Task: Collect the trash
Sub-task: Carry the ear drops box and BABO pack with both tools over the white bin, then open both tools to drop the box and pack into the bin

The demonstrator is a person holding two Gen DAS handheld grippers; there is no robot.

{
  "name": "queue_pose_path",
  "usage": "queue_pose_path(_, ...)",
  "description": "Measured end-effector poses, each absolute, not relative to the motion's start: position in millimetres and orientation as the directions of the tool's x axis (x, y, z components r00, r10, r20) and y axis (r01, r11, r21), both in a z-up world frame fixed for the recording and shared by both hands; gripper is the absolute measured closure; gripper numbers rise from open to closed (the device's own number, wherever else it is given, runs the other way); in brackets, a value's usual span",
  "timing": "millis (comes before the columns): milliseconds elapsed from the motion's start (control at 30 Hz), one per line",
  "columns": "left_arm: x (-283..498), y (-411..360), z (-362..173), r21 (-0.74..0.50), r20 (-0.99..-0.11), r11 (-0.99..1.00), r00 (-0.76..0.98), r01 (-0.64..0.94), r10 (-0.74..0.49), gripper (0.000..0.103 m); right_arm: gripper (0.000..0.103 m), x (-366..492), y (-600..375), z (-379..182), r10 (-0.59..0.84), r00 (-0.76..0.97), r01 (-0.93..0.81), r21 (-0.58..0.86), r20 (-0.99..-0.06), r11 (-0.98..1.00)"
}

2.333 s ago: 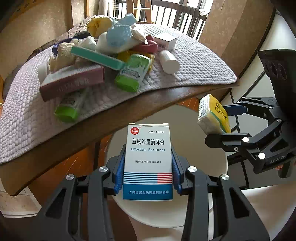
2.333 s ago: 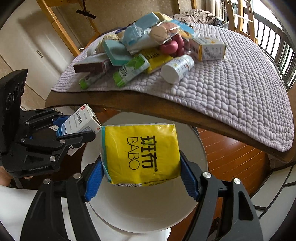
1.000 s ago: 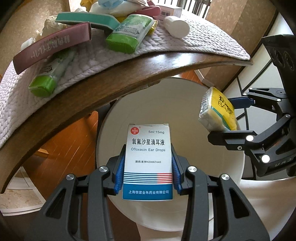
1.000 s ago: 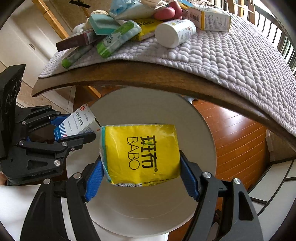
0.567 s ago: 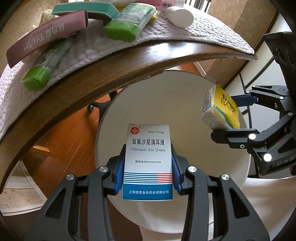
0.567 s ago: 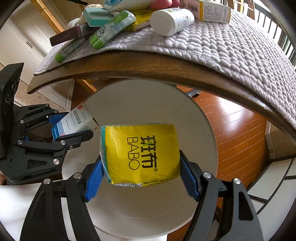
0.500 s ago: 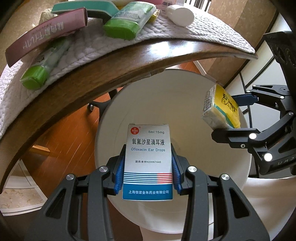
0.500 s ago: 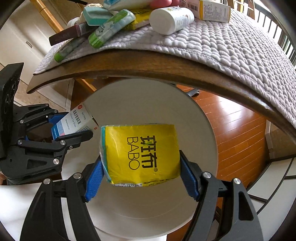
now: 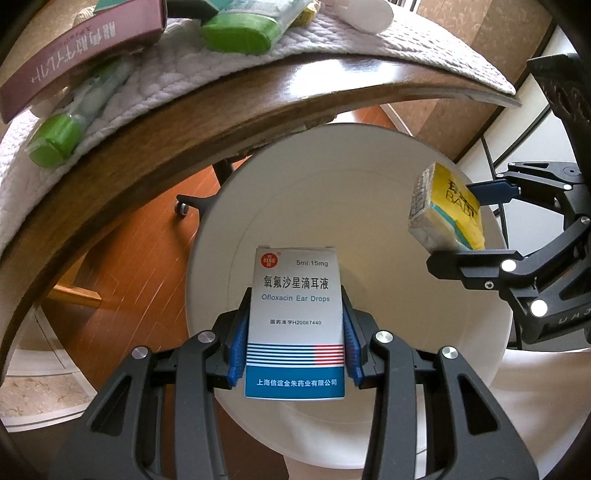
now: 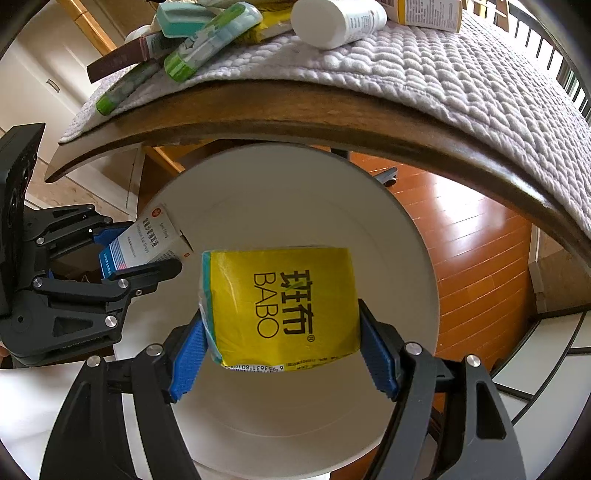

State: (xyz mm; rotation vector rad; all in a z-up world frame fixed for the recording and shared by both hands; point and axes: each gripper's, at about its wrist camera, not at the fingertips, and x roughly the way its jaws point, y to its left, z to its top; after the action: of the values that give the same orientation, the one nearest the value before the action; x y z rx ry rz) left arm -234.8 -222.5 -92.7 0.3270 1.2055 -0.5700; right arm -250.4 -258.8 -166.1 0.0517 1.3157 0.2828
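Observation:
My left gripper (image 9: 295,339) is shut on a white and blue ear drops box (image 9: 295,317), held upright over the mouth of a white round bin (image 9: 369,221). In the right wrist view that same box (image 10: 144,243) shows at the left, over the bin's rim. My right gripper (image 10: 282,343) is shut on a yellow tissue pack (image 10: 284,306) above the bin (image 10: 295,192). The left wrist view catches this pack (image 9: 448,210) at the right, over the bin's far side.
A wooden table edge (image 9: 184,122) with a quilted mat (image 10: 461,74) arches above the bin. On the mat lie green tubes (image 9: 236,33), a maroon box (image 9: 77,55), a white bottle (image 10: 336,22) and other packets. Orange wood floor (image 10: 472,236) surrounds the bin.
Both grippers have sunk toward the bin with their loads. The table edge has slid up in both views and the bin fills more of each picture.

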Motion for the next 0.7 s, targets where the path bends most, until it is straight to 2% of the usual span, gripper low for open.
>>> queue_pose_path(500, -232.2, -232.0, -106.8, -0.057, -0.946, 0.810, 0.227, 0.584, -0.230, 0.059, 0.030, -242.3, -260.4, -213.0, 0.227, 0.220, -0.168, 0.192, -0.949, 0.967)
queue_pose_path(700, -230.7, -236.8, -110.0, -0.057, -0.948, 0.807, 0.223, 0.587, -0.229, 0.059, 0.030, -241.5, -255.1, -213.9, 0.226, 0.216, -0.161, 0.193, -0.950, 0.968)
